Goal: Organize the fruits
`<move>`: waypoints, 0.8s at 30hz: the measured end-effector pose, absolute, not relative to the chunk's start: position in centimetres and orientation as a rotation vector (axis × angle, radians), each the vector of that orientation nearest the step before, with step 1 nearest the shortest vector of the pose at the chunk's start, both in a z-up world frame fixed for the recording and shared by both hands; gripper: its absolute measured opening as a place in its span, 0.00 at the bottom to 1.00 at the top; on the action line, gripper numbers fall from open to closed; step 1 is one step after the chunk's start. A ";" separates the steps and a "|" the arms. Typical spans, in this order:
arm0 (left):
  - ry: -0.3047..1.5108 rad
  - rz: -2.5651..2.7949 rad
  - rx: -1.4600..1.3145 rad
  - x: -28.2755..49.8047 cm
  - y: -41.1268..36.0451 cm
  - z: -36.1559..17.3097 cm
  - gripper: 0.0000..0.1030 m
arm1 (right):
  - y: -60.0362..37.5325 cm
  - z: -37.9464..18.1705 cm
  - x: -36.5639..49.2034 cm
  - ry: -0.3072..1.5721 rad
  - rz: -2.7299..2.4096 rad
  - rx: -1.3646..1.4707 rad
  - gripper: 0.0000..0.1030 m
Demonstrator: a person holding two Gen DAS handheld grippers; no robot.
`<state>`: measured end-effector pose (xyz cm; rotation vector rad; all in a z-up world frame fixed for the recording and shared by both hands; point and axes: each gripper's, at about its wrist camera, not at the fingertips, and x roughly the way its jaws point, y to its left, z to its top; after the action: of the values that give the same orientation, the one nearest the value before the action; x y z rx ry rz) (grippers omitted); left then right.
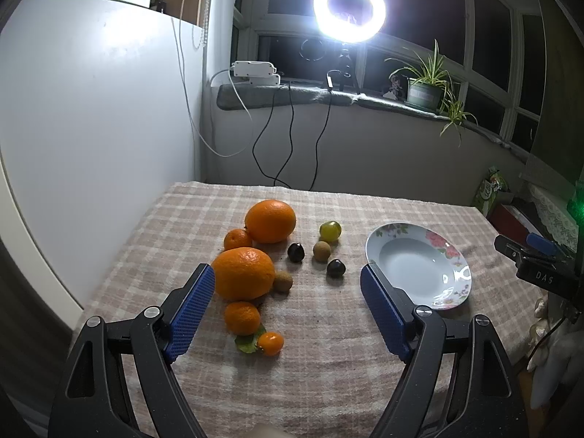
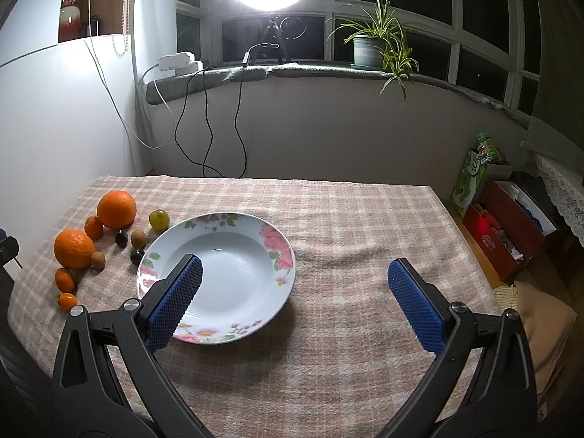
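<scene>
Several fruits lie on the checked cloth: a big orange [image 1: 243, 273] near my left gripper's left pad, another big orange [image 1: 270, 221] behind it, small mandarins [image 1: 241, 318], a tiny kumquat [image 1: 270, 343], brown longans [image 1: 321, 250], dark fruits [image 1: 295, 252] and a green fruit [image 1: 330, 230]. A white floral plate [image 1: 401, 255] stands right of them and holds nothing. My left gripper [image 1: 288, 284] hangs open above the fruits. Over the plate's near right side, my right gripper [image 2: 292, 273] is open too, its left pad above the plate [image 2: 226, 233].
A checked cloth [image 2: 346, 226] covers the table. White wall panel at left, windowsill with ring light [image 1: 349, 9], cables and a potted plant [image 1: 423, 89] behind. Boxes and bags [image 2: 503, 226] stand on the floor past the table's right edge.
</scene>
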<state>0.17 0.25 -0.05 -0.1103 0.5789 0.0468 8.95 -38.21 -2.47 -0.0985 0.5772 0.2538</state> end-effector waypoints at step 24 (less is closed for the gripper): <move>0.573 0.049 -0.114 0.0 0.2 -0.1 0.80 | -38.3 -2.2 8.9 0.573 0.244 -0.100 1.00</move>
<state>0.02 0.25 -0.08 -0.1139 0.5732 0.0486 8.87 -38.31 -2.23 -0.0999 0.5731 0.2437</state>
